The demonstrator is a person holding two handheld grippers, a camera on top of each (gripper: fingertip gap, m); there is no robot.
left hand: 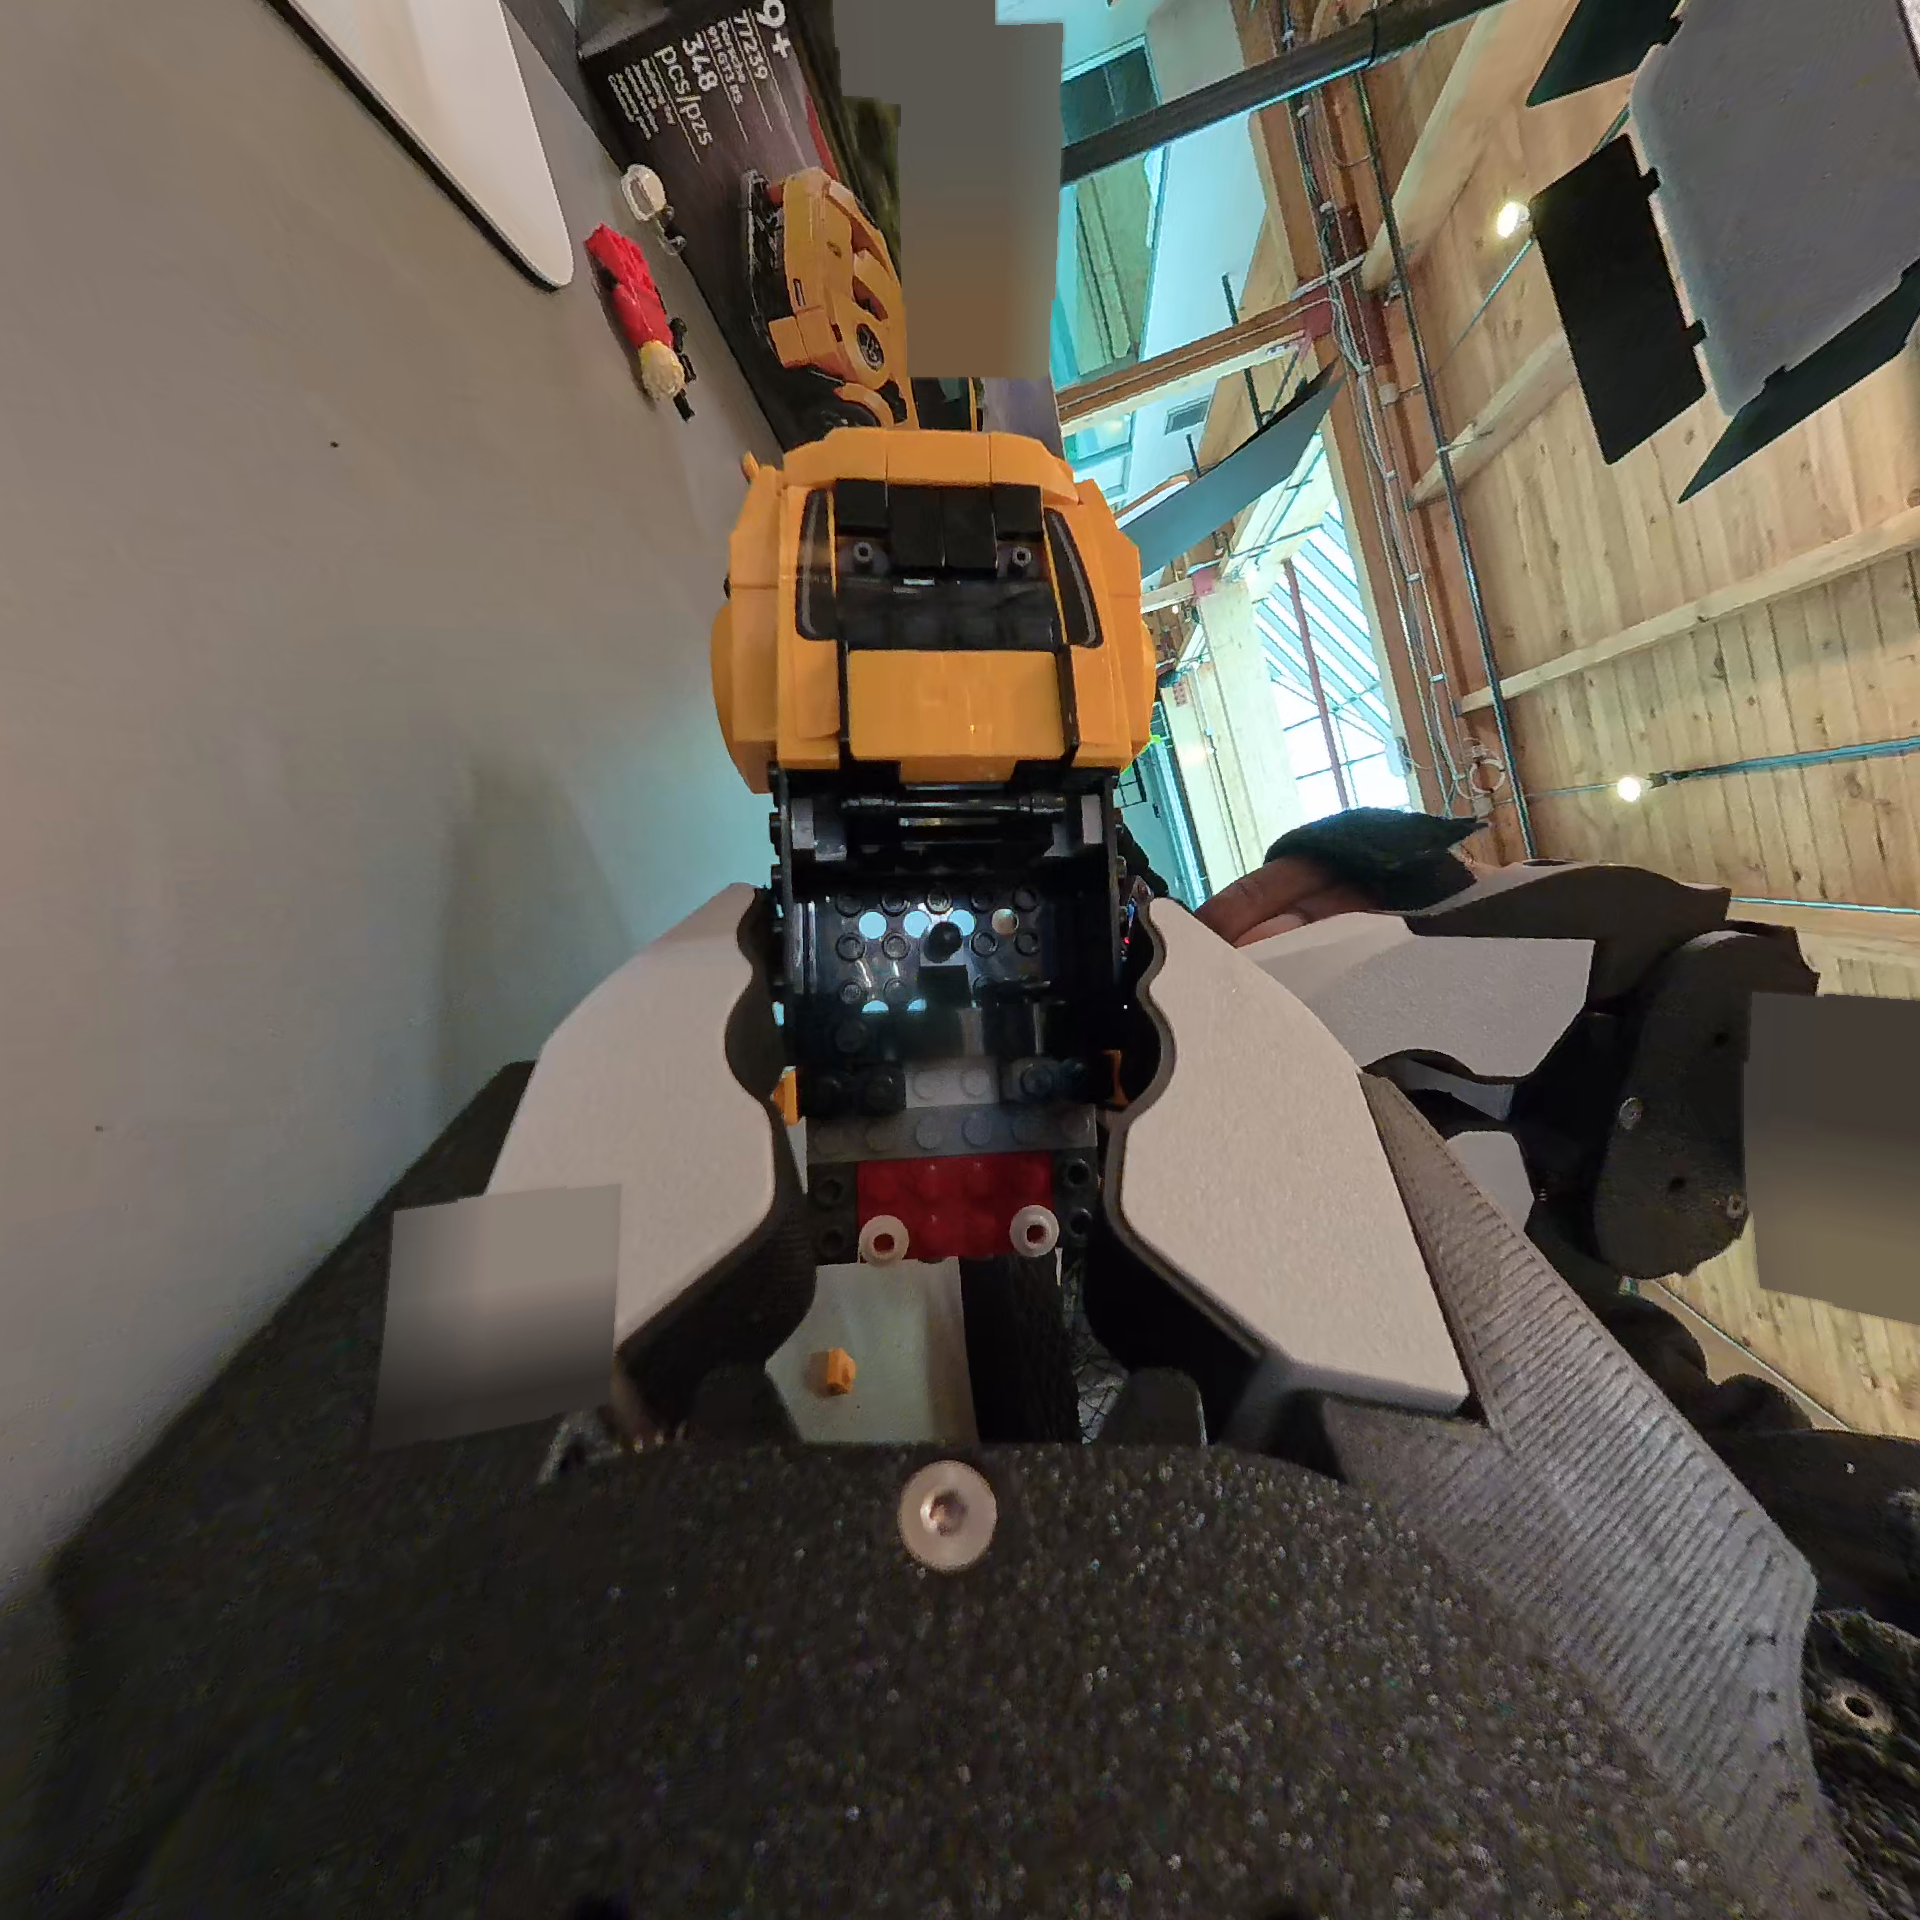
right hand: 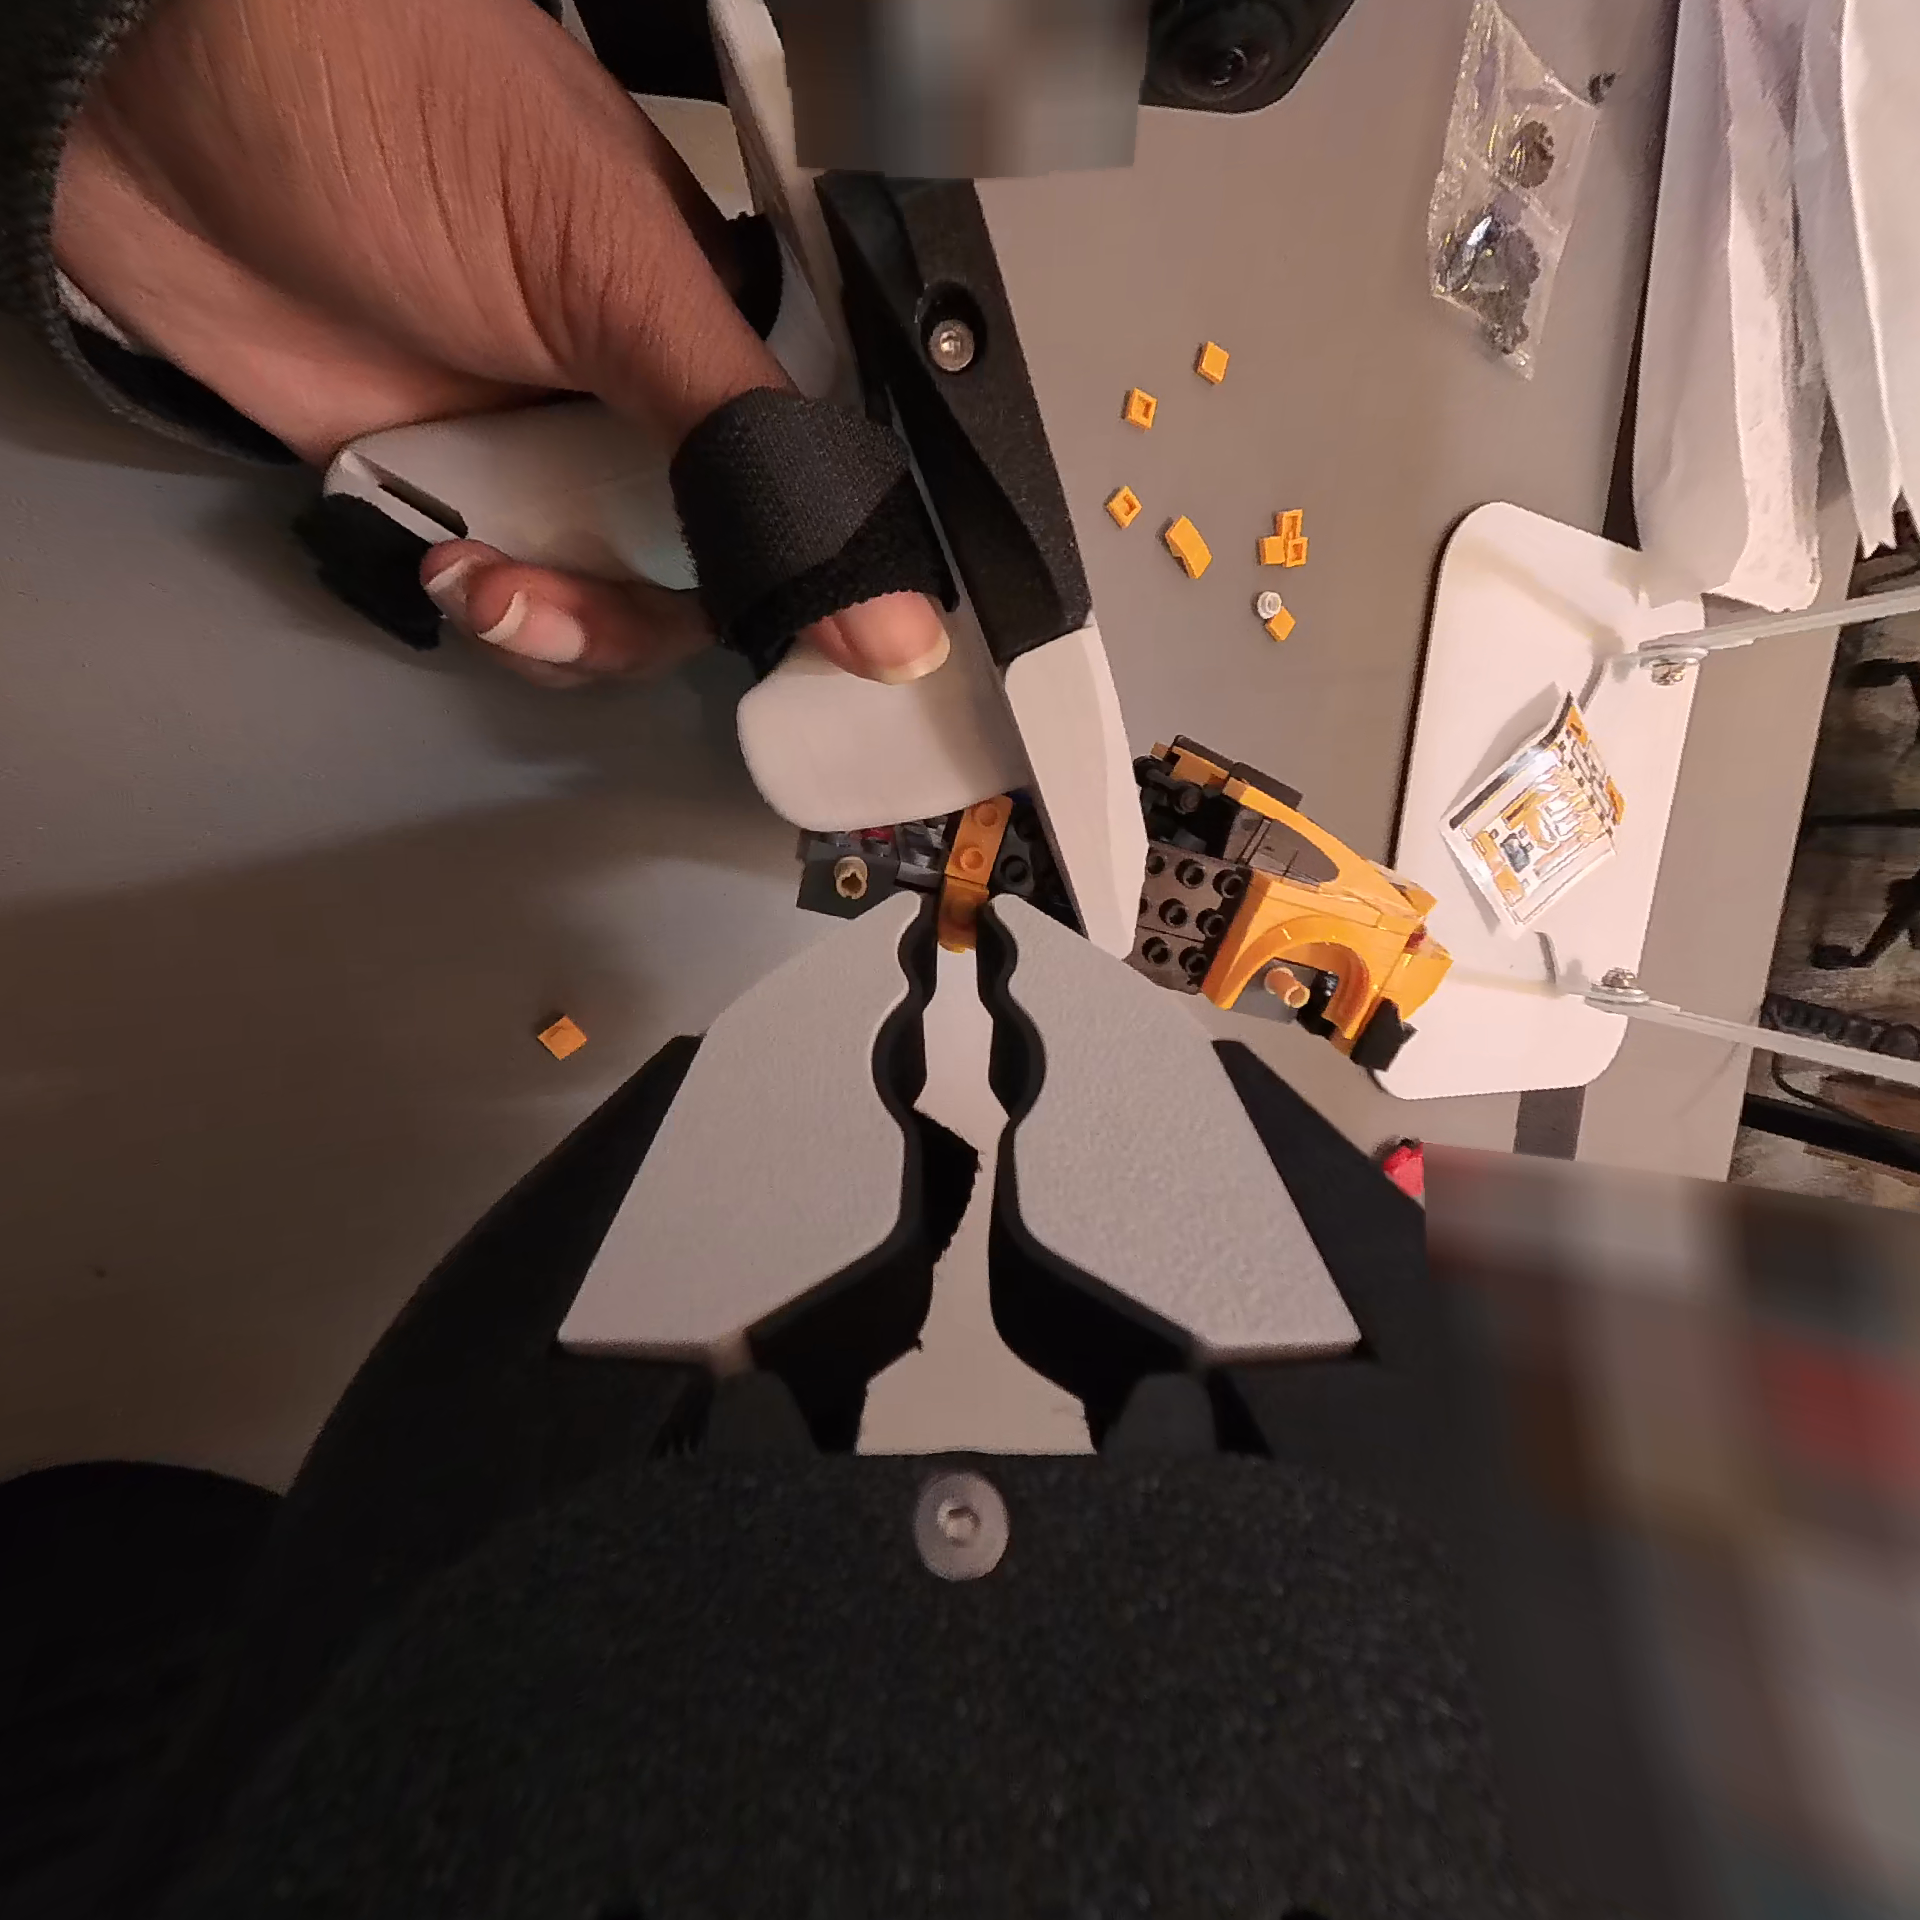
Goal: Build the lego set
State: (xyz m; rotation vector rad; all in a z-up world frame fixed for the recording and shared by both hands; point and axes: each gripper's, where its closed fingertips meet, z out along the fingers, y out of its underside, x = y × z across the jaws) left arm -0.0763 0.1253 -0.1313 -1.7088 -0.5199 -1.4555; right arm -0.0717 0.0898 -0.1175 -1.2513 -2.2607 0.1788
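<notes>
My left gripper (left hand: 956, 914) is shut on a yellow-orange and black brick car (left hand: 935, 623). Its two pads press the sides of the black chassis, and the car is held in the air, open studded end toward the camera. In the right wrist view the car (right hand: 1288, 914) sits between the left gripper's white fingers (right hand: 883, 758), held by a hand (right hand: 416, 312). My right gripper (right hand: 958, 909) is shut on a small orange brick piece (right hand: 977, 852) that sits against the car's dark side. The right gripper's grey finger (left hand: 1403, 997) shows at the right of the left wrist view.
Several loose orange pieces (right hand: 1195, 540) lie on the grey table (right hand: 312, 831), and one (right hand: 562, 1036) lies apart at the left. There is a bag of parts (right hand: 1496, 197), a sticker sheet (right hand: 1538, 831) on a white plate (right hand: 1507, 582), and the set's box (left hand: 707, 187). A red brick build (left hand: 634, 301) lies next to the box. Only a small space, under 4 cm, lies between the two pairs of fingers. The left tips stand about 20 cm off the red brick build (left hand: 634, 301).
</notes>
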